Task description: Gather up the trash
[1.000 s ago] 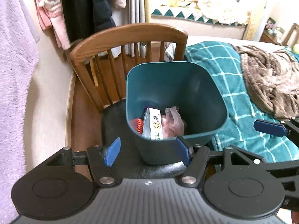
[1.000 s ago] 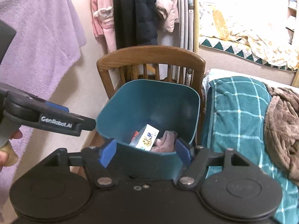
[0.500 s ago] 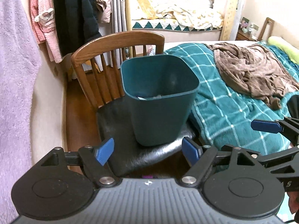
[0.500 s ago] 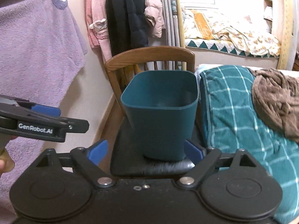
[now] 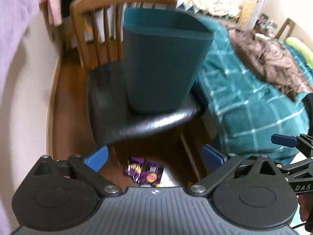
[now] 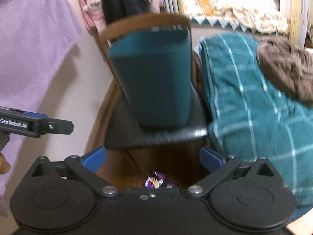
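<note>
Two grippers, left (image 5: 154, 156) and right (image 6: 152, 157), jaws just opened wide, nothing held; purple wrapper (image 5: 144, 173) seen on bare floor under chair (image 5: 140, 121) edge

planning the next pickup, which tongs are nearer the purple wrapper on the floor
Hard to call; slightly the left. The purple wrapper lies just ahead of the open left tongs, between their fingers. Under the right tongs only its edge peeks out, also close.

Both the left gripper (image 5: 154, 157) and the right gripper (image 6: 152, 157) are built of matte black plastic, with round discs, silver pivot screws and blue finger pads (image 5: 97, 157). White "GenRobot.AI" lettering is printed along one finger. A black sleeve (image 5: 309, 105) is worn.
</note>
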### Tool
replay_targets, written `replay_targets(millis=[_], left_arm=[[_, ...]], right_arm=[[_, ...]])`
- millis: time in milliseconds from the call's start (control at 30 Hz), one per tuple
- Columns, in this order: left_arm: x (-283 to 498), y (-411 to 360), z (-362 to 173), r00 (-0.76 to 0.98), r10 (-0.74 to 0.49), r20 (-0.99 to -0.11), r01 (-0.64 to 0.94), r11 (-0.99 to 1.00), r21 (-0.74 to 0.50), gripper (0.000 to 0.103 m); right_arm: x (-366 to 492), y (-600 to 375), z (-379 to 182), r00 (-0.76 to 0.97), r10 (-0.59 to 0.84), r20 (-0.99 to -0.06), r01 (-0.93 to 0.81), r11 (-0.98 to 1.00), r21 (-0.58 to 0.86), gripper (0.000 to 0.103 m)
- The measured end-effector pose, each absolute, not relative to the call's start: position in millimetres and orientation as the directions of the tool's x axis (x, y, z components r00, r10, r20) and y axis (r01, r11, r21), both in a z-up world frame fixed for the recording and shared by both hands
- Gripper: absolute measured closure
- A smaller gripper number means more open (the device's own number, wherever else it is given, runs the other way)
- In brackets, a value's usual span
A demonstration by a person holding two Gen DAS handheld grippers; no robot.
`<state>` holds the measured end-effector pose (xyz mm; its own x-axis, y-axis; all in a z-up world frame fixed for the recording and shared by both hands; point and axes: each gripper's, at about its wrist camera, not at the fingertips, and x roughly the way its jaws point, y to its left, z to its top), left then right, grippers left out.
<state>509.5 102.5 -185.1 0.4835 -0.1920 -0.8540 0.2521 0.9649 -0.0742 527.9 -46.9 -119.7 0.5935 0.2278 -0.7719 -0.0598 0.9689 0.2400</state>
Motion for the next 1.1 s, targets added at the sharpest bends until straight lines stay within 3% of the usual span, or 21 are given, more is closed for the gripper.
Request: replay_targets(millis=[333, 833, 1000, 1033, 1100], left_arm=[[494.5, 94.3, -378.0, 0.347, -0.108, -0.932, 0.116, 0.991, -0.071, 0.001], [481.9, 106.3, -652.6, 0.131, -0.034, -0.991, 0.106, 0.994, -0.02, 0.001], [477.7, 108.1, -722.4, 0.062, -0.029, -0.998, 0.146, 0.989, -0.02, 0.001], [477.0, 109.4, -736.1, 0.045, -0.039, -0.998, 0.151, 0.988, -0.031, 0.001], [475.9, 111.2, -758.3, 0.022, -0.042, -0.999, 0.158, 0.987, -0.038, 0.001]], right_arm=[[506.8, -67.6, -303.9, 0.409, 0.248, -0.878, -0.124, 0.969, 0.216, 0.0], [507.1, -74.2, -590.4, 0.258, 0.145, -0.955, -0.047, 0.989, 0.137, 0.005], [516.4, -67.5, -665.4, 0.213, 0.117, -0.97, -0.235, 0.97, 0.065, 0.012], [517.4, -65.0, -679.3, 0.201, 0.104, -0.974, -0.278, 0.96, 0.045, 0.018], [518.2, -61.1, -702.5, 0.173, 0.08, -0.982, -0.335, 0.942, 0.018, 0.021]])
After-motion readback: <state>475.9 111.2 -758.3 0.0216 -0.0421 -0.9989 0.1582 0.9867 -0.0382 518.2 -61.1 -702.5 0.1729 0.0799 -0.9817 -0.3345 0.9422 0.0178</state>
